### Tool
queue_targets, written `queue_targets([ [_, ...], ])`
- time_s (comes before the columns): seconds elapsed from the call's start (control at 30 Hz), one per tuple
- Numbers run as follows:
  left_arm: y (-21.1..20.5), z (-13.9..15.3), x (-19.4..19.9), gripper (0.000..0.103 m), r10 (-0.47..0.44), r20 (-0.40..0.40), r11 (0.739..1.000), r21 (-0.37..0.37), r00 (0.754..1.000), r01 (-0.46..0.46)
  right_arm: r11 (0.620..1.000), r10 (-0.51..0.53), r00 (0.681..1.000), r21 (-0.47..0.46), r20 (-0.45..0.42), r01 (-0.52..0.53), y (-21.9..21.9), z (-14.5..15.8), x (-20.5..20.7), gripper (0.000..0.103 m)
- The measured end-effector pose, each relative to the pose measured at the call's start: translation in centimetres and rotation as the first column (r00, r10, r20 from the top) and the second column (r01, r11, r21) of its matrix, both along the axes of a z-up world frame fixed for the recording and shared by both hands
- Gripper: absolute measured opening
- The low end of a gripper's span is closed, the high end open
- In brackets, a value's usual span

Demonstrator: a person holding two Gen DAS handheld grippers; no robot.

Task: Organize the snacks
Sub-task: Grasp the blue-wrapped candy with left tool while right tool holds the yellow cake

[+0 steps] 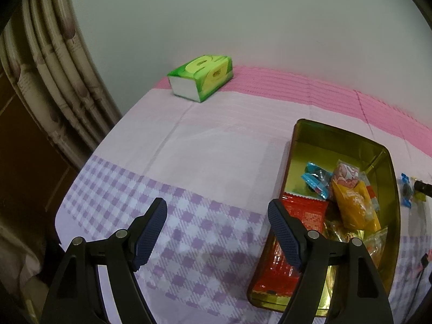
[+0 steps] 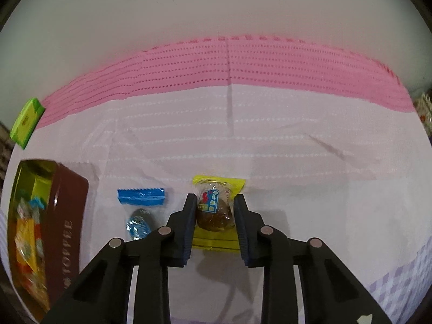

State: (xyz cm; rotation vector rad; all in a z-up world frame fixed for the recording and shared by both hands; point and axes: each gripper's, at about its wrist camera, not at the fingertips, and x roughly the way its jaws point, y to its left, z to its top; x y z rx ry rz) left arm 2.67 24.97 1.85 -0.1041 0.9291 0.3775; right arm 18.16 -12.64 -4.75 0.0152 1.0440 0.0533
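The right hand-held gripper (image 2: 214,210) is clamped on a yellow-edged clear snack packet (image 2: 216,209) holding a brown lump, lying on the cloth-covered counter (image 2: 297,162). A blue-wrapped sweet (image 2: 139,210) lies just beside it. The left hand-held gripper (image 1: 217,217) stands apart, empty, beside the gold-lined tin (image 1: 299,140) of snacks.

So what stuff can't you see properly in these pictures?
- Snacks low in the tin, left wrist view: the gripper finger and the red packet cover them.
- Tissue box, right wrist view: cut off by the picture's edge.
- Bottom of the yellow snack packet, right wrist view: hidden behind the right gripper squeezing it.
- Writing on the blue candy: too small.
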Motion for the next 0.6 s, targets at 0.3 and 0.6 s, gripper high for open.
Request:
queue_targets([
  [0.3,-3.5,1.1,0.2,0.077,-0.075,0.036,0.997,-0.025,0.997,0.076,0.993,0.063,0.993,-0.108,0.099,-0.052,-3.4,0.1,-1.8,0.025],
  [0.6,-11.2,3.8,2.1,0.077,-0.25,0.053,0.967,-0.029,0.967,0.252,0.99,0.046,0.988,-0.14,0.148,-0.025,-7.1,-0.1,-2.5,0.025],
])
